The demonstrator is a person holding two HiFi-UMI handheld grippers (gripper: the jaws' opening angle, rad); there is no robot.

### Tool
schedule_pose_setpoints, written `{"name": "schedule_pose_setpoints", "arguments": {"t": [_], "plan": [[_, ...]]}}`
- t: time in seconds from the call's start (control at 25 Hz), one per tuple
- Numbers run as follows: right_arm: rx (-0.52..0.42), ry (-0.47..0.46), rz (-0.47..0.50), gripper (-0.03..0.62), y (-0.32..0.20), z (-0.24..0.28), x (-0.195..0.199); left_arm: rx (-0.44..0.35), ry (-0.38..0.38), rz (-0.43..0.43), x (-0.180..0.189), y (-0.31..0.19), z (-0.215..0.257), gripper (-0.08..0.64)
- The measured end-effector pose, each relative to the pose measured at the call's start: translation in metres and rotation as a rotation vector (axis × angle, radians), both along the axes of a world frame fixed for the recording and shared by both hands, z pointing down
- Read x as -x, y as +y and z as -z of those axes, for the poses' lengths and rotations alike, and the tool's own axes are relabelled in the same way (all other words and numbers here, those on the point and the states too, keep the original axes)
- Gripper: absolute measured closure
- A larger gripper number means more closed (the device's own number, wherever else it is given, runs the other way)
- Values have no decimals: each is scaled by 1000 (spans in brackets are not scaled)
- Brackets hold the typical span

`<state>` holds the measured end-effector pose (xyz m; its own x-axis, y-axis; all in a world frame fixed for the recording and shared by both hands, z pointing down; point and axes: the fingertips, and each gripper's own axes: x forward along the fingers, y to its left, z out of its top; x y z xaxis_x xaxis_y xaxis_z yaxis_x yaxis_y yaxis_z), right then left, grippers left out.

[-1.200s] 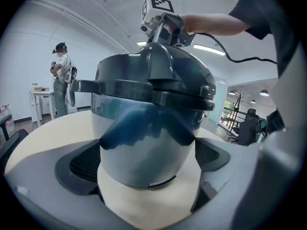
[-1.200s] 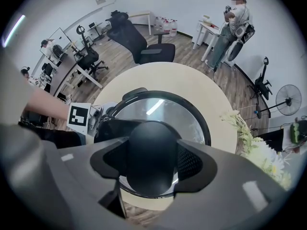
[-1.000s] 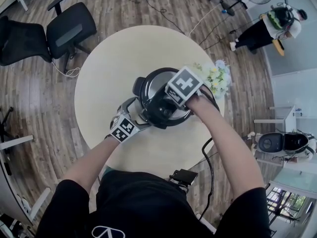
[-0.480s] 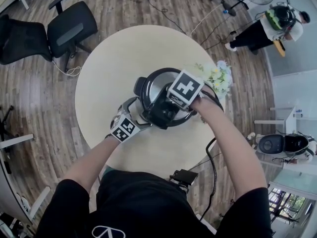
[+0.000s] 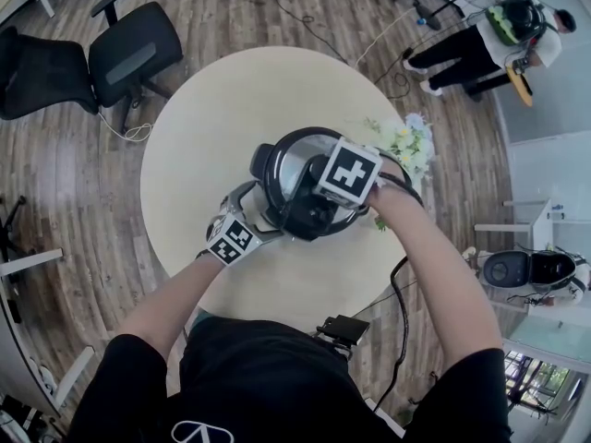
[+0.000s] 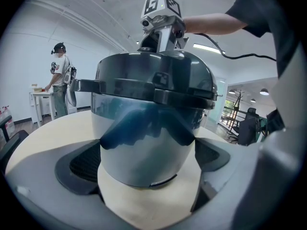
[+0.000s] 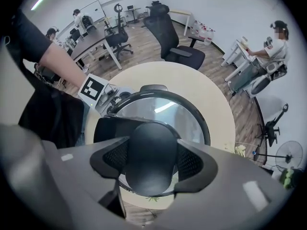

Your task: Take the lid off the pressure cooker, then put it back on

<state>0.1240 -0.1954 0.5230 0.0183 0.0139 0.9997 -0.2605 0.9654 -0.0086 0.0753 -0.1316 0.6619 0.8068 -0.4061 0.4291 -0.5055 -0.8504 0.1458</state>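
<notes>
So right now my right gripper (image 7: 149,169) is pinching the lid's (image 5: 294,160) black knob (image 7: 148,143) from above, lid sitting on the pressure cooker (image 6: 144,128) mid-frame on the round table (image 5: 212,109), while my left gripper (image 6: 148,162) is clamped round its lower body.

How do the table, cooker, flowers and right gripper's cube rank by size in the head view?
Largest to smallest: table, cooker; then flowers and cube look alike, the cube nearer the camera, so unranked.

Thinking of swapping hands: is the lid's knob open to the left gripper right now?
Probably not: the right gripper is clamped on the knob from above, covering it.
</notes>
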Motion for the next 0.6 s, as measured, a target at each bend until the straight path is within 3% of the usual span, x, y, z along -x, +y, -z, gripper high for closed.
{"name": "schedule_pose_setpoints", "arguments": {"t": [0.6], "plan": [[-24,33,201,296,2,0,-1,-2,2,3,0,0,-1,-31]]}}
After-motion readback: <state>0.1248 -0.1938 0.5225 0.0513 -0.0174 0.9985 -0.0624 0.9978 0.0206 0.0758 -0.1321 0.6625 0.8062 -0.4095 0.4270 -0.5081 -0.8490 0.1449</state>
